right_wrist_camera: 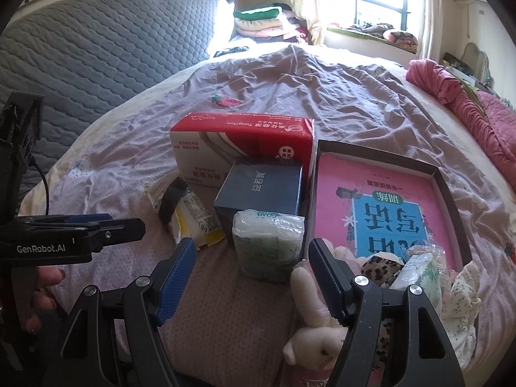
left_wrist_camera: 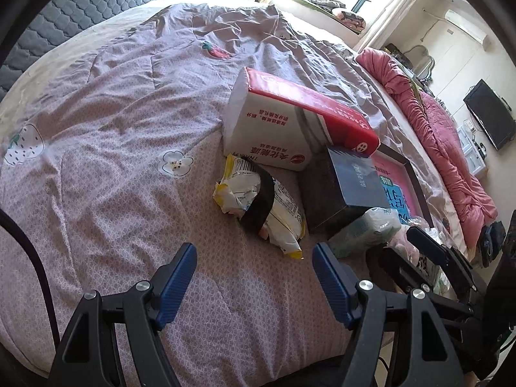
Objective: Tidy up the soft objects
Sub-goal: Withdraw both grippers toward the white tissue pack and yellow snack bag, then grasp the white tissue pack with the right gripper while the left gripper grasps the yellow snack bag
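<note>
On the pink quilt, my left gripper (left_wrist_camera: 254, 258) stands open and empty, just short of a yellow-white snack packet (left_wrist_camera: 258, 206) wrapped in a black band. My right gripper (right_wrist_camera: 253, 258) is open too, with a green-white soft tissue pack (right_wrist_camera: 271, 245) just ahead of its fingertips and untouched. A pale plush bunny (right_wrist_camera: 316, 332) lies under its right finger. A dark-rimmed tray (right_wrist_camera: 371, 153) holds a pink book (right_wrist_camera: 387, 209), a leopard-print piece (right_wrist_camera: 380, 264) and a second tissue pack (right_wrist_camera: 419, 274). Each gripper shows in the other's view: right gripper (left_wrist_camera: 409, 248), left gripper (right_wrist_camera: 129, 222).
A large red-white tissue pack (right_wrist_camera: 242, 142) and a dark blue box (right_wrist_camera: 261, 187) stand behind the small items. A rolled pink blanket (right_wrist_camera: 451, 96) lies along the bed's right edge. A grey quilted headboard (right_wrist_camera: 96, 42) rises at the left. A floral cloth (right_wrist_camera: 464, 296) hangs by the tray.
</note>
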`<state>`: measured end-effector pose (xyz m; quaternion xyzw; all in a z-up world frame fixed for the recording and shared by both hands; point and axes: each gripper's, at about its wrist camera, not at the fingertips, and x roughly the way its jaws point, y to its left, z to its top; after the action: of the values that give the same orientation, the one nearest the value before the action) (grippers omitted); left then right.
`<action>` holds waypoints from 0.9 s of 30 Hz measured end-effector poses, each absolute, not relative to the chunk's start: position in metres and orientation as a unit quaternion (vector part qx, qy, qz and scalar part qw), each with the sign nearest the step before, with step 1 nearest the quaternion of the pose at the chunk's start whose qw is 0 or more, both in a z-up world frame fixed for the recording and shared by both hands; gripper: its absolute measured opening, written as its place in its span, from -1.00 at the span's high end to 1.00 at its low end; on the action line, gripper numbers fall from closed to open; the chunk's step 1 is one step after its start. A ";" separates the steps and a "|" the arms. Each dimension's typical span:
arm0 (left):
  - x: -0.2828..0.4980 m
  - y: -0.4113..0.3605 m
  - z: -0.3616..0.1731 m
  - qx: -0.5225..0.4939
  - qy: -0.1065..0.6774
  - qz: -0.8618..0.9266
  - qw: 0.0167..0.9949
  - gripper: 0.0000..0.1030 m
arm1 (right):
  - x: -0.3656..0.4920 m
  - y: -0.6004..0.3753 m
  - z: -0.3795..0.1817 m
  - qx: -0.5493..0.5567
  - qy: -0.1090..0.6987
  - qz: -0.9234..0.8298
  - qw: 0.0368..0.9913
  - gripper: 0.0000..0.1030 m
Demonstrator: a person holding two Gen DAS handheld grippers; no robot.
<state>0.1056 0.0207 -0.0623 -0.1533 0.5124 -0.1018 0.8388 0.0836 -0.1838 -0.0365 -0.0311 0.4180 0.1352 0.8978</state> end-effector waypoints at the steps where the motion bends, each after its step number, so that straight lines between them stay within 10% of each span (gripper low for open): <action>1: 0.107 0.022 -0.064 -0.157 0.513 -0.101 0.838 -0.43 | 0.086 -0.184 -0.039 -0.032 0.420 0.133 0.897 -0.43; 20: 0.131 0.025 -0.097 -0.218 0.529 -0.096 0.815 -0.43 | 0.108 -0.184 -0.062 -0.012 0.431 0.123 0.894 -0.43; 27: 0.145 0.023 -0.107 -0.240 0.526 -0.097 0.810 -0.52 | 0.110 -0.187 -0.064 -0.013 0.426 0.121 0.897 -0.06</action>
<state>0.1450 0.0235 -0.1067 -0.2399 0.5258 -0.0966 0.8103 0.1105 -0.1871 -0.0644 -0.0128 0.4257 0.1207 0.8967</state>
